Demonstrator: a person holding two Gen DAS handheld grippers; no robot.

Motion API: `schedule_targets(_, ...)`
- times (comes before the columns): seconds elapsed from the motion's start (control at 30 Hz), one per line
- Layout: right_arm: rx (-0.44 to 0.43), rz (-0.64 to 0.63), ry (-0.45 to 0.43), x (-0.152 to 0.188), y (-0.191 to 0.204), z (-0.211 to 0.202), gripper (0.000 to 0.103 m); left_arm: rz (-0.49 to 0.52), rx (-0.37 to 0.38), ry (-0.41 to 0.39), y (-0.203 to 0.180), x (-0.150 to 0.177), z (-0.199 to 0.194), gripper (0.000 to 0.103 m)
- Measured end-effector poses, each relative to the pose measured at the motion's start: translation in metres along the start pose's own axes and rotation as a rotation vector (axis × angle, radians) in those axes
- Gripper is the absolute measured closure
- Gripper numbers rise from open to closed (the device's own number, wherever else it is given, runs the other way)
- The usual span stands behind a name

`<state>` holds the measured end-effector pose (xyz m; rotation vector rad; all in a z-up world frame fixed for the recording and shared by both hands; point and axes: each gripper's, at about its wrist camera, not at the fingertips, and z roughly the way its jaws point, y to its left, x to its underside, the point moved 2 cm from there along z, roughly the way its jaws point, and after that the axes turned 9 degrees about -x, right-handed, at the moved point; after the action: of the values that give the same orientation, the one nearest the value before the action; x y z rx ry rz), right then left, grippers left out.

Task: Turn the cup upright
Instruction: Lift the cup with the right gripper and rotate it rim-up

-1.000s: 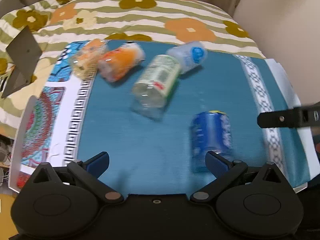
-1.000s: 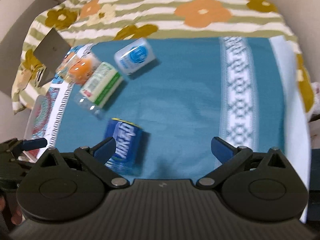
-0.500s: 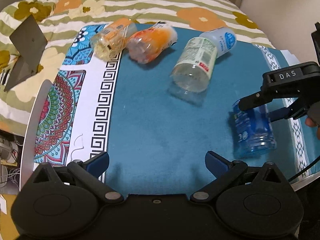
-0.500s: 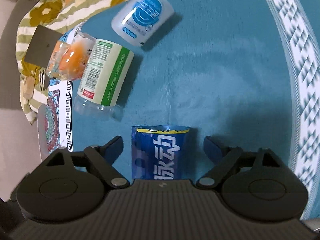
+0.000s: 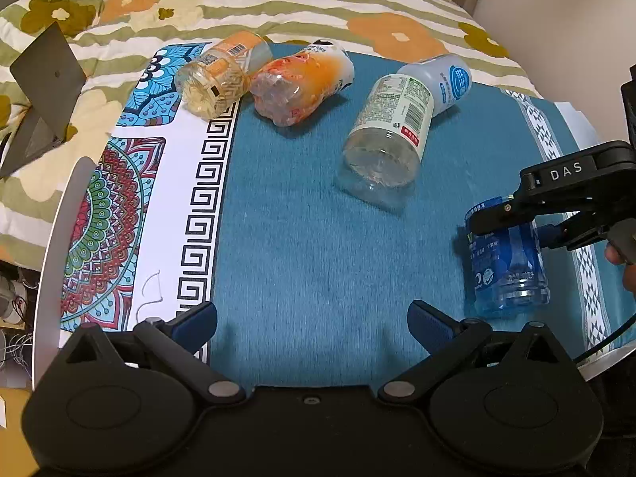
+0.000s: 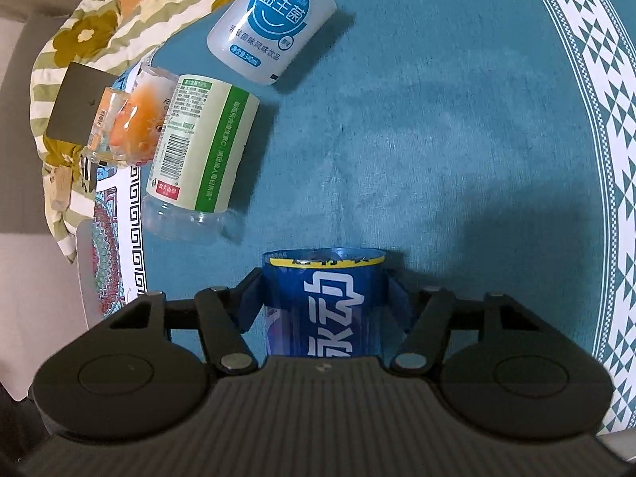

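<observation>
Five cut-off plastic bottles serving as cups lie on their sides on my teal cloth, and the nearest to my right claw is the blue cup, at the cloth's right side beside the white patterned border. My right claw has its two pads pressed against the blue cup's flanks, clenched around it just behind the yellow-banded rim; the cup appears to rest on the cloth, mouth pointing away from me. My left claw hangs spread wide over bare cloth, gripping nothing and touching nothing. The risk, as I judge it, is that thin clear plastic buckles or slips between the pads when I tip the cup upright, and with the hold near the rim, the base may swing and skid on the fabric instead of planting. A crooked release on the soft cloth could let it topple again. Farther out lies the green-labelled cup, its base toward me and well apart from the blue one, with the white cup touching or nearly touching its far end. Beyond, at the patterned edge, the orange cup and the clear yellowish cup sit side by side against a flowered blanket.
</observation>
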<state>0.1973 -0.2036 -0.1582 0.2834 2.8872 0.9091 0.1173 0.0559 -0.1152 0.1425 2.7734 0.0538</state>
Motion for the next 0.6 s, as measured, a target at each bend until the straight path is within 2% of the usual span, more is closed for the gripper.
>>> schedule_targets(0.13, -0.015, -0.014, -0.03, 0.002, 0.005, -0.006, 0.025, 0.003, -0.006, -0.005, 0.001, 0.0, -0.004, 0.0)
schedule_targets(0.23, -0.05, -0.036, -0.124, 0.005, 0.013, -0.028, 0.025, 0.003, -0.009, -0.016, 0.003, 0.0, -0.008, 0.0)
schedule_targets(0.3, -0.063, -0.069, -0.25, 0.012, 0.019, -0.046, 0.025, -0.003, -0.007, -0.029, 0.005, 0.0, -0.01, 0.0)
schedule_targets(0.37, -0.038, -0.139, -0.404, 0.024, 0.027, -0.056, 0.025, -0.009, -0.001, -0.025, 0.007, -0.001, -0.01, 0.0)
schedule_targets(0.47, 0.0, -0.236, -0.623, 0.047, 0.037, -0.05, 0.025, -0.006, 0.012, -0.019, 0.008, -0.001, -0.006, 0.0)
schedule_targets(0.53, 0.028, -0.295, -0.736, 0.06, 0.041, -0.04, 0.025, 0.015, 0.007, -0.016, 0.007, -0.001, -0.003, 0.0)
schedule_targets(0.6, 0.074, -0.338, -0.798, 0.065, 0.044, -0.026, 0.025, 0.04, -0.002, -0.018, 0.007, 0.001, 0.0, 0.0)
